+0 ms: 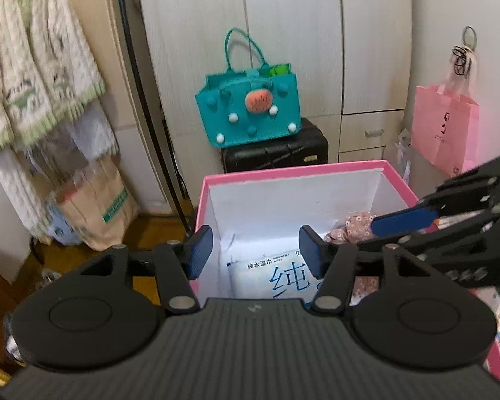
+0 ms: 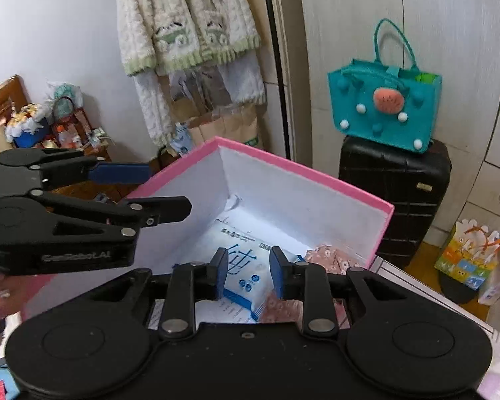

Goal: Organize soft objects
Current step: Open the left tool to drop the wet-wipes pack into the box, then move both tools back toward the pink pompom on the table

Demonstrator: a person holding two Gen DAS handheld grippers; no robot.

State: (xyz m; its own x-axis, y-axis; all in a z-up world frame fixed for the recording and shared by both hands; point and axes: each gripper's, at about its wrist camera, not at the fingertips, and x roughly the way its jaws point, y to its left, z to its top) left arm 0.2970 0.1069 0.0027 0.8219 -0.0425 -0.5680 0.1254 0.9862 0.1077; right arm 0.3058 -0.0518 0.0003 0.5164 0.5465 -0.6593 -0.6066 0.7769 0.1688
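A pink box (image 1: 293, 168) with white inner walls stands open below both grippers; it also shows in the right wrist view (image 2: 303, 168). Inside lie a white pack of wet wipes (image 1: 270, 278) with blue characters and a pink floral cloth (image 1: 353, 228). In the right wrist view the wipes (image 2: 246, 260) lie left of the cloth (image 2: 330, 258). My left gripper (image 1: 255, 250) is open and empty above the box's near left part. My right gripper (image 2: 248, 271) is open and empty above the wipes; in the left wrist view it reaches in from the right, its fingertips (image 1: 403, 220) over the cloth.
A teal felt bag (image 1: 250, 110) sits on a black suitcase (image 1: 276, 153) behind the box, against white wardrobe doors. Cream knitwear (image 1: 33, 76) hangs at the left above paper bags. A pink paper bag (image 1: 445, 126) hangs at the right. A colourful gift bag (image 2: 470, 256) stands on the floor.
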